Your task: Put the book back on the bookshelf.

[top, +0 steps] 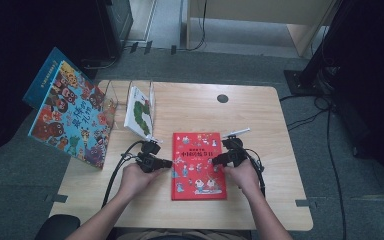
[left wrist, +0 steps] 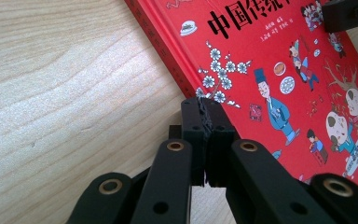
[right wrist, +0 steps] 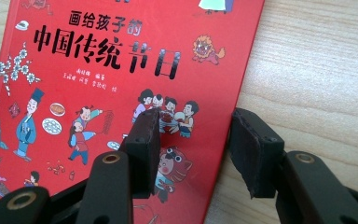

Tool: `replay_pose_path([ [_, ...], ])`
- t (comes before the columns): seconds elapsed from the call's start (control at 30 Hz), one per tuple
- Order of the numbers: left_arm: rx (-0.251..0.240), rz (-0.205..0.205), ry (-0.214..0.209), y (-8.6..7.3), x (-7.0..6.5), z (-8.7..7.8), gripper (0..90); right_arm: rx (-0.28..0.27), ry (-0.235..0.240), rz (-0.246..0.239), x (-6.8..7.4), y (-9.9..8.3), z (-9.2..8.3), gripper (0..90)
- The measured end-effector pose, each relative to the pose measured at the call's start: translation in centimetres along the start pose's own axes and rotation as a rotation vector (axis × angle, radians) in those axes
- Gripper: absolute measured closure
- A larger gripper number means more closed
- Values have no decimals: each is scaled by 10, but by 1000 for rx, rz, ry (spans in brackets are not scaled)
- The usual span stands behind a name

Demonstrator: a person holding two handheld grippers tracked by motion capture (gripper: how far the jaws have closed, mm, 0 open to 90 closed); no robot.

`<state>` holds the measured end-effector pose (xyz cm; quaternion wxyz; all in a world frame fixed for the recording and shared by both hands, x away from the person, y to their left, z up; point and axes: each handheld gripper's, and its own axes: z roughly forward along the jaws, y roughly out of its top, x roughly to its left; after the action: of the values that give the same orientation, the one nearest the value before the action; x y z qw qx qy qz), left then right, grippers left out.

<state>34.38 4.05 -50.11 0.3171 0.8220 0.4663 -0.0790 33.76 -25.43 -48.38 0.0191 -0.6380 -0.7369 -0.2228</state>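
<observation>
My left fingers [left wrist: 208,140] are pressed together, nothing between them, tips at the spine edge of the red book [left wrist: 279,70]. My right fingers [right wrist: 198,151] stand half apart over the book's other long edge [right wrist: 121,93], one pad above the cover, one over bare desk [right wrist: 317,70]; no grip. The book lies flat, front cover up, mid-desk near my side: glossy red hardcover, black Chinese title, small cartoon figures, white blossoms. Farther left a clear stand [top: 130,95] holds one white book [top: 139,111] leaning; a big colourful book [top: 72,115] leans against the stand's outer side.
</observation>
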Motion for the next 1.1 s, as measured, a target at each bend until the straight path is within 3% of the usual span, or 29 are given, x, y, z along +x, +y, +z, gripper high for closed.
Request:
replay_pose_path([
  [0.5, -22, 9, -6, -2, 1, 1, 895, 35, -21, 0, 3, 4, -2, 538],
  [0.7, -22, 19, -12, -3, 1, 0, 887, 17, -16, -13, 5, 7, -12, 548],
  [1.1, -20, -7, -31, -2, 3, 0, 870, 1, 9, -32, 9, 10, -27, 550],
])
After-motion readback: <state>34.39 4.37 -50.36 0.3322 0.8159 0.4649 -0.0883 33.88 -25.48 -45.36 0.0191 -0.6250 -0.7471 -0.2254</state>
